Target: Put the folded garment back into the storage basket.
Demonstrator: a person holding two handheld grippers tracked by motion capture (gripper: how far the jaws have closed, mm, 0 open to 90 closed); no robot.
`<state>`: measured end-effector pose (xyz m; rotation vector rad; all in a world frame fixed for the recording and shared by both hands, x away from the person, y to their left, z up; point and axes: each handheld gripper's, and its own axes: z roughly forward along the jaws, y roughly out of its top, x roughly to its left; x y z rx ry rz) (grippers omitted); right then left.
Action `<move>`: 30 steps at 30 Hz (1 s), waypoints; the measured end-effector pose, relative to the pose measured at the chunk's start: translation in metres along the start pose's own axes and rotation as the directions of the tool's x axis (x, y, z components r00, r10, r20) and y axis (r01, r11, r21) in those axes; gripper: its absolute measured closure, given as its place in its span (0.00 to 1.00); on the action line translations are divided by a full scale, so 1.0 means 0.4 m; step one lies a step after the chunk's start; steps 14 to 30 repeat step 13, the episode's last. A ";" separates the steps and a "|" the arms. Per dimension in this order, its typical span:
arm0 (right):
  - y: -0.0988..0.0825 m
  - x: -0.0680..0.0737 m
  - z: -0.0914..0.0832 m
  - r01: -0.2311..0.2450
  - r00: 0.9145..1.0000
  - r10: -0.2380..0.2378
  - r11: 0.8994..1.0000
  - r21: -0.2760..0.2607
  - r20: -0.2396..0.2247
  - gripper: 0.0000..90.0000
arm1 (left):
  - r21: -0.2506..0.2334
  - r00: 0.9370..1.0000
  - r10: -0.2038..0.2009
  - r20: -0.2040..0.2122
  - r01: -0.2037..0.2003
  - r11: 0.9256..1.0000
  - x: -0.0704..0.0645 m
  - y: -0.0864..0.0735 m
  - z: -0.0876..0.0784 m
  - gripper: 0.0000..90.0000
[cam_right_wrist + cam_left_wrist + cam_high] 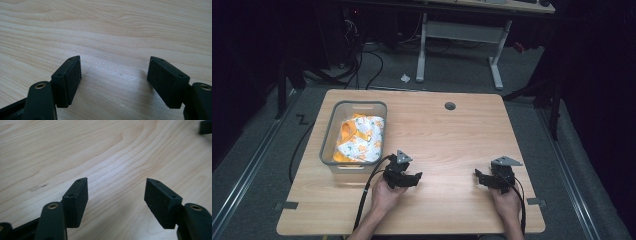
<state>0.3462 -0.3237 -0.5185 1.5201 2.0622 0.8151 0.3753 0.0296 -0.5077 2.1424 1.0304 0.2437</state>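
Note:
My left gripper [412,178] rests on the wooden table [447,135] near the front, just right of a grey basket [330,134]. In the left gripper view its jaws stand wide apart over bare wood, so the left gripper [116,192] is open and holds nothing. My right gripper [480,178] lies near the front right of the table, pointing left. In the right gripper view the right gripper [115,72] is open too, with only wood grain between its black pads [71,75]. The basket holds a crumpled white and orange patterned cloth [361,137].
A round cable hole [450,106] sits near the table's far edge. Black cables [367,187] trail from both grippers toward the front edge. A white desk frame [459,37] and floor cables lie beyond the table. The other gripper's black tip [206,127] shows at the left gripper view's top right.

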 end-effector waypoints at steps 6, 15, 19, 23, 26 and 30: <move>0.000 0.000 0.000 0.000 1.000 0.000 1.000 0.000 0.000 0.31 | -0.026 0.995 0.047 -0.085 -0.049 0.998 0.002 -0.031 0.023 0.38; 0.000 0.000 0.000 0.000 1.000 0.000 1.000 0.000 0.000 0.31 | -0.045 0.995 0.041 -0.089 -0.045 0.998 0.001 -0.036 0.026 0.35; 0.000 0.000 0.000 0.000 1.000 0.000 1.000 0.000 0.000 0.31 | -0.045 0.995 0.041 -0.089 -0.045 0.998 0.001 -0.036 0.026 0.35; 0.000 0.000 0.000 0.000 1.000 0.000 1.000 0.000 0.000 0.31 | -0.045 0.995 0.041 -0.089 -0.045 0.998 0.001 -0.036 0.026 0.35; 0.000 0.000 0.000 0.000 1.000 0.000 1.000 0.000 0.000 0.31 | -0.045 0.995 0.041 -0.089 -0.045 0.998 0.001 -0.036 0.026 0.35; 0.000 0.000 0.000 0.000 1.000 0.000 1.000 0.000 0.000 0.31 | -0.045 0.995 0.041 -0.089 -0.045 0.998 0.001 -0.036 0.026 0.35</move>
